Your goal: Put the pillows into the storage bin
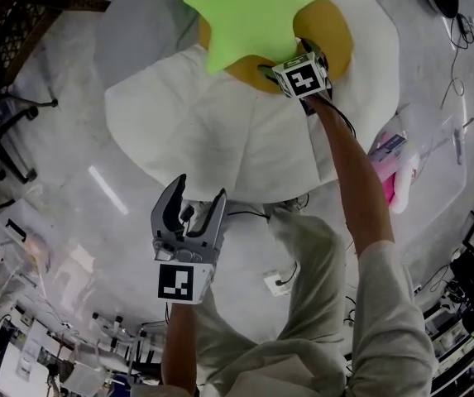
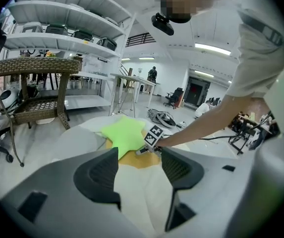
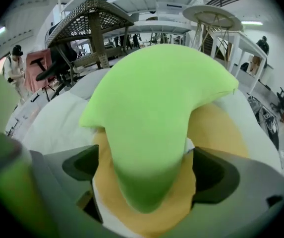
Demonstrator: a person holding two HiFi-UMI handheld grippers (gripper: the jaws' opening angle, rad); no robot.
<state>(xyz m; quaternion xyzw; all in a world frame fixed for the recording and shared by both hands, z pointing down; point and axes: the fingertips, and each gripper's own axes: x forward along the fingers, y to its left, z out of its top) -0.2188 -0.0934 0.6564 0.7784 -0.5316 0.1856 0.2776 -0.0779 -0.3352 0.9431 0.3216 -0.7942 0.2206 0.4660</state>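
No pillow is stowed and no bin shows: the right gripper (image 3: pixel 145 170) straddles, unclamped, one point of the green star pillow (image 1: pixel 249 11) lying on the white cushion (image 1: pixel 187 131), while the left gripper (image 1: pixel 199 190) hangs empty with jaws apart.

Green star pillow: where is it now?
The green star pillow lies top centre in head view, on the white pillow's yellow middle, one arm between the right gripper's jaws.

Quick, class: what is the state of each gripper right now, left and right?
Left gripper: open, holding nothing.
Right gripper: open, fingers on either side of one point of the green star pillow, not yet clamped on it.
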